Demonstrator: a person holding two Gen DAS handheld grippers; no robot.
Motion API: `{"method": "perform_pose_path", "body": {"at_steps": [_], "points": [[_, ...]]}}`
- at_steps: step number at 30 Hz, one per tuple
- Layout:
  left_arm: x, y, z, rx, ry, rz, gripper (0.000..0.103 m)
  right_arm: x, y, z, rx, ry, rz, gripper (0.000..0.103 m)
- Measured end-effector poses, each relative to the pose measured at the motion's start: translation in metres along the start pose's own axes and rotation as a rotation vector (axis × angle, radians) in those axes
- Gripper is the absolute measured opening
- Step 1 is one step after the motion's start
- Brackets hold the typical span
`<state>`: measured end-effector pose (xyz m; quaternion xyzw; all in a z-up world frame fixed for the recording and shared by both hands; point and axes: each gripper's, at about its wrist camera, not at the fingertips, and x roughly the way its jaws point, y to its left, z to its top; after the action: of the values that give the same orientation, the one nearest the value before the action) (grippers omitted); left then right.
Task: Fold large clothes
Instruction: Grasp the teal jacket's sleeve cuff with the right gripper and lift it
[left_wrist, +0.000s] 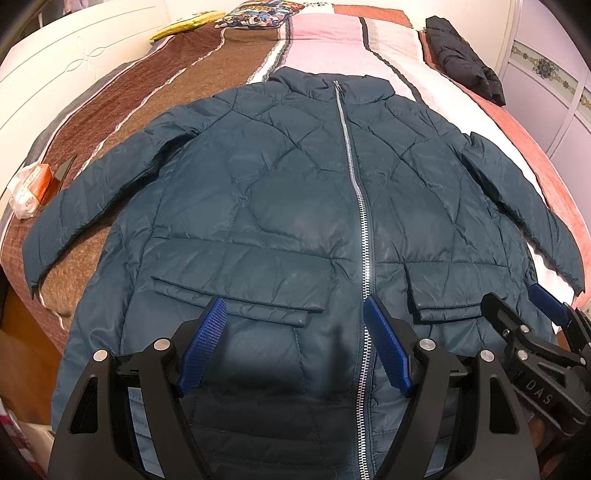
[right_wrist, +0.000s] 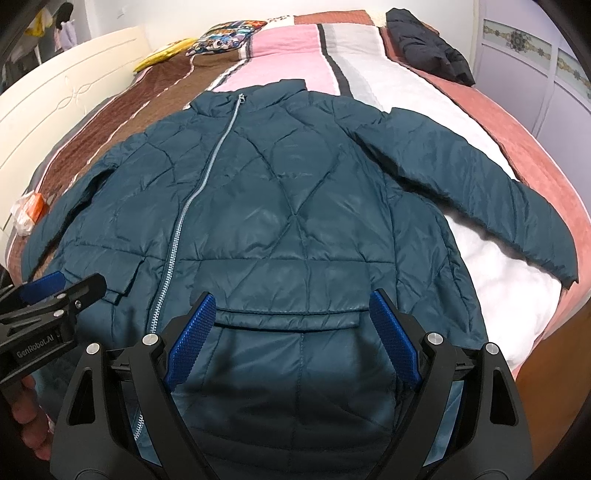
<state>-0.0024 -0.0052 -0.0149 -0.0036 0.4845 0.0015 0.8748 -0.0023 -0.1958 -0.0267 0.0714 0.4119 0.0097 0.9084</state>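
Observation:
A teal quilted puffer jacket (left_wrist: 280, 192) (right_wrist: 280, 206) lies flat and zipped on the bed, front up, collar far, both sleeves spread outward. My left gripper (left_wrist: 295, 306) hovers open over the lower front, its blue pads either side of the silver zipper (left_wrist: 364, 240) and the left pocket flap (left_wrist: 236, 299). My right gripper (right_wrist: 291, 299) stands open above the right pocket flap (right_wrist: 288, 317), nothing between its fingers. Each gripper shows in the other view: the right gripper (left_wrist: 517, 306) at the edge, the left gripper (right_wrist: 70, 280) held by a hand (right_wrist: 29, 417).
The bed wears a striped brown, pink, white and rust cover (left_wrist: 317, 40). A black garment (left_wrist: 465, 62) lies at the far right. A yellow item (left_wrist: 188, 24) and patterned pillow (left_wrist: 255, 16) sit by the headboard. An orange tissue pack (left_wrist: 31, 188) lies near the left sleeve.

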Motion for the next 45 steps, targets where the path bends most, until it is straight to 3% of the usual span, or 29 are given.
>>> {"method": "perform_pose_path", "body": {"at_steps": [13,24,26,30,34,38,45], "points": [[0.003,-0.012,0.01,0.05,0.011,-0.007,0.075,-0.008,-0.052,0.018,0.169,-0.023,0.013,0.085],[0.011,-0.039,0.027,0.147,0.025,-0.053,0.075,-0.016,-0.167,0.013,0.44,-0.05,-0.072,0.084],[0.012,-0.045,0.031,0.162,0.022,-0.061,0.075,-0.019,-0.194,0.01,0.514,-0.06,-0.07,0.079],[0.014,-0.053,0.035,0.177,0.023,-0.076,0.075,-0.02,-0.255,0.002,0.714,-0.062,-0.026,0.056],[0.017,-0.059,0.034,0.192,0.021,-0.067,0.075,-0.014,-0.312,-0.016,0.942,-0.061,0.081,0.037],[0.021,-0.062,0.034,0.202,0.034,-0.065,0.075,-0.004,-0.345,-0.031,1.1,-0.071,0.18,0.033],[0.026,-0.068,0.037,0.218,0.044,-0.063,0.075,0.003,-0.376,-0.034,1.196,-0.102,0.138,0.033]]}}
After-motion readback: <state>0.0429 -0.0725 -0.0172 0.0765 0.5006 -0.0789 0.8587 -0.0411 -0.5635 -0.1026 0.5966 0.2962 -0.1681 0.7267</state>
